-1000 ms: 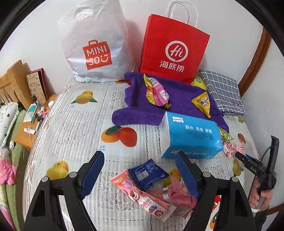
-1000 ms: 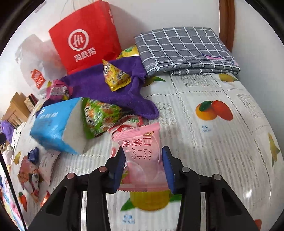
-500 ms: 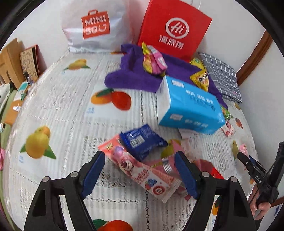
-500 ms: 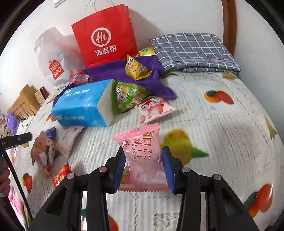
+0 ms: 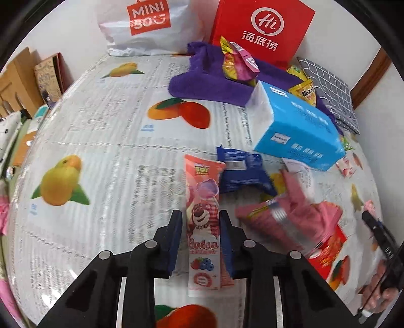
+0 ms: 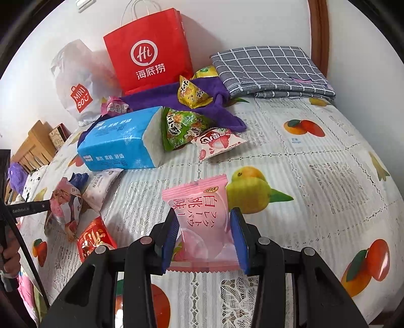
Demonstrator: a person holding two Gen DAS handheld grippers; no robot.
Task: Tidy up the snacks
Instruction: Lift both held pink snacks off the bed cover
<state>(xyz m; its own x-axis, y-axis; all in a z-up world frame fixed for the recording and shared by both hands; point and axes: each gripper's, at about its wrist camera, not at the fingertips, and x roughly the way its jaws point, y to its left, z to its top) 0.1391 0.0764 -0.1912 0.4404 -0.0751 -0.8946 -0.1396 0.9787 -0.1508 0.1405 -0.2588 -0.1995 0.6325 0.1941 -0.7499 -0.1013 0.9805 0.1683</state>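
A long pink Lotso snack pack [image 5: 203,201] lies lengthwise between the blue pads of my left gripper [image 5: 200,227], whose jaws are closing and now pinch its sides. My right gripper [image 6: 204,224] is shut on a pink peach snack pack [image 6: 199,201] and holds it just above the fruit-print tablecloth [image 6: 315,176]. Loose snacks lie around: a dark blue packet [image 5: 242,174], a crumpled pink wrapper [image 5: 298,214], a red packet [image 6: 94,238], a green pack [image 6: 181,126], a strawberry pack [image 6: 217,141] and a yellow pack [image 6: 192,93].
A blue tissue pack [image 5: 295,131] lies mid-table in front of a purple towel [image 5: 202,83]. A red paper bag [image 5: 262,27] and a white Miniso bag [image 5: 146,22] stand against the wall. A folded grey checked cloth [image 6: 270,70] sits at the back right.
My left gripper came down over the Lotso pack and its jaws went from wide open to closed on it. My right gripper carried the peach pack sideways, then held still.
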